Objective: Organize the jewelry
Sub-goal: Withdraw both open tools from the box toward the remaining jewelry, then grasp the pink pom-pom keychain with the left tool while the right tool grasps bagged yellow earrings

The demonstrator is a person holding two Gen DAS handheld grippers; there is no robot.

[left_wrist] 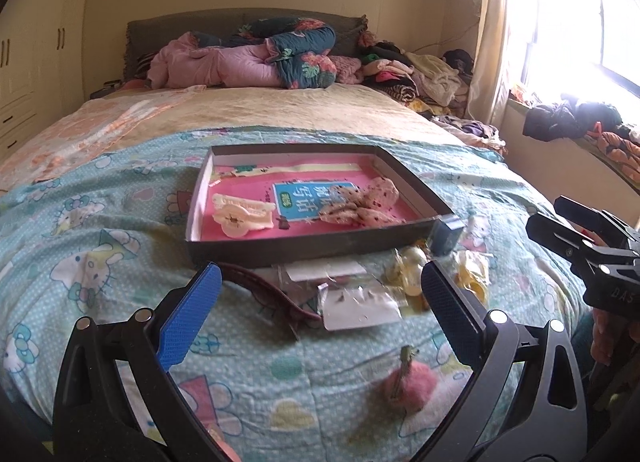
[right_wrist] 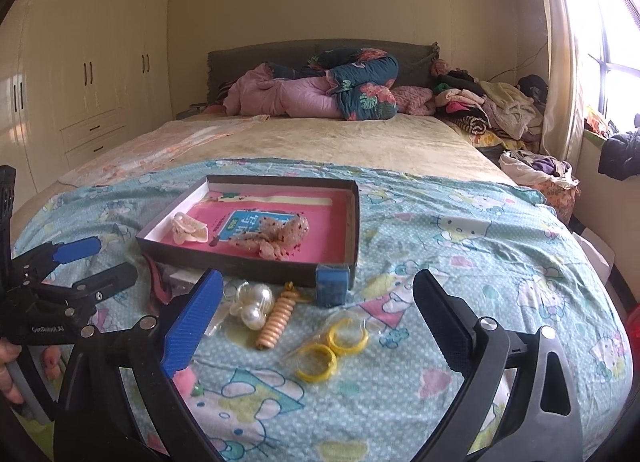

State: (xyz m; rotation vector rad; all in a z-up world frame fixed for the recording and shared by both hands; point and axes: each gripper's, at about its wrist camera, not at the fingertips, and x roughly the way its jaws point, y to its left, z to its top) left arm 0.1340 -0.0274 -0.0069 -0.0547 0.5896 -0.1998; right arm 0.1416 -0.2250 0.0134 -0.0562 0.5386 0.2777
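Note:
A shallow dark box [left_wrist: 304,248] [right_wrist: 356,214] with a pink floor sits on the bed. It holds a cream hair claw [left_wrist: 242,216] [right_wrist: 190,231] and a speckled scrunchie [left_wrist: 360,206] [right_wrist: 280,236]. In front of it lie a dark red headband [left_wrist: 272,296], clear packets [left_wrist: 360,302], pearl earrings [right_wrist: 254,304], a tan spiral clip [right_wrist: 278,320], yellow hoops [right_wrist: 332,348], a small blue box [right_wrist: 332,284] [left_wrist: 446,236] and a pink pompom clip [left_wrist: 406,382]. My left gripper [left_wrist: 320,308] is open above the packets. My right gripper [right_wrist: 318,320] is open above the hoops.
A Hello Kitty blanket [right_wrist: 480,246] covers the near bed. Folded quilts [right_wrist: 320,90] and piles of clothes [right_wrist: 492,106] lie at the headboard. Wardrobes [right_wrist: 80,74] stand left, a window [right_wrist: 616,42] right. The right gripper shows at the right edge of the left wrist view [left_wrist: 592,246].

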